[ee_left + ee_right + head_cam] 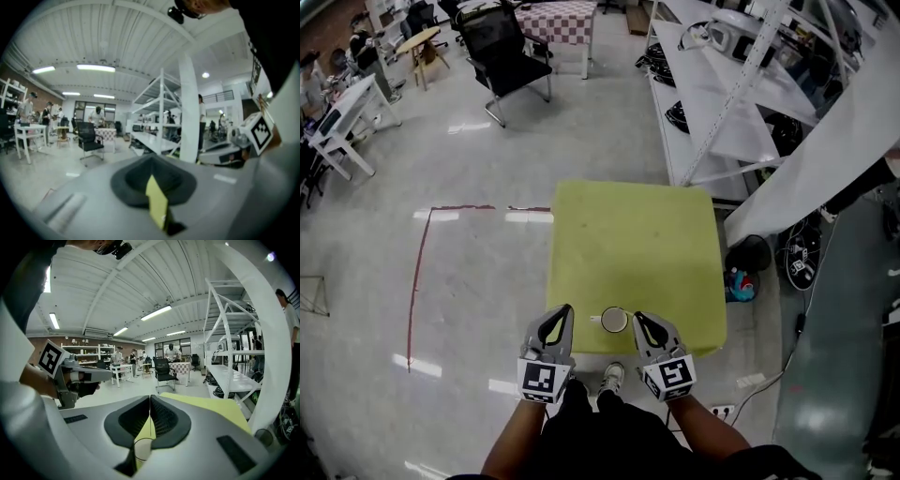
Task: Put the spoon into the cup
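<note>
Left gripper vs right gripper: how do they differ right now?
The left gripper sits left of the cup, with a clear gap; the right gripper sits right of it, almost at the rim. Right gripper view shows the cup rim below its jaws; left gripper view shows only yellow table there. Shared: both shut, nothing held, near the table's front edge.
</note>
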The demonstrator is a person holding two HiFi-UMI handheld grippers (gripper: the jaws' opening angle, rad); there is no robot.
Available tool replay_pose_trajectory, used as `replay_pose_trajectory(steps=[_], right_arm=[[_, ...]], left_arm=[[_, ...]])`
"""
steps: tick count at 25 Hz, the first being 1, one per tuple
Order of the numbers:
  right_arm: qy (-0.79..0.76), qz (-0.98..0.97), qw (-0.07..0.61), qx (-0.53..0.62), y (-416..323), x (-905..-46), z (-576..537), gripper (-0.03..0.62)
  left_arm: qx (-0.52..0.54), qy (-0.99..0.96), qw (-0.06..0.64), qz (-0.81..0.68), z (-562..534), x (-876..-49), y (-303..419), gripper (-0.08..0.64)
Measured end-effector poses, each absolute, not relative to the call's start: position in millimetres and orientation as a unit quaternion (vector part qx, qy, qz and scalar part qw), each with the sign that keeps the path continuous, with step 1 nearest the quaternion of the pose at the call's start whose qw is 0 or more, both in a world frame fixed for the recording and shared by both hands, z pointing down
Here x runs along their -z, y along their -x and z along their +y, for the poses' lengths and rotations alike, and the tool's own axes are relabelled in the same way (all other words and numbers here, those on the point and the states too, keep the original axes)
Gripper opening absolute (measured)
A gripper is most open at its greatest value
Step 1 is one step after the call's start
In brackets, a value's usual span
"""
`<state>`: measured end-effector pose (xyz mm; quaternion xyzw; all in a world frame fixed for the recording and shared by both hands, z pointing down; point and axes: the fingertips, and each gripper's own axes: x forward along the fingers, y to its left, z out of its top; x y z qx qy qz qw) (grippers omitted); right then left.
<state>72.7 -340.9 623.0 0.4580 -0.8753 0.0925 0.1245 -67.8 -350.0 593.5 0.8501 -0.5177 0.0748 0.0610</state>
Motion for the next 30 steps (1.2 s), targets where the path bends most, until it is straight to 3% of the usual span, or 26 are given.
replay_pose_trajectory(steps=[27,30], right_arm=[[-0.413,-0.865,0.225,-0.176,-45,-740,-340,0.014],[-0.42,-0.863,0.221,-0.17,-45,-736,-342,0.073]], left_arm=[[-0.107,-0.846,0.102,-0.513,-345,-626,75,0.006],[-0.106,-0.847,0.099,-0.511,-345,-624,75,0.006]])
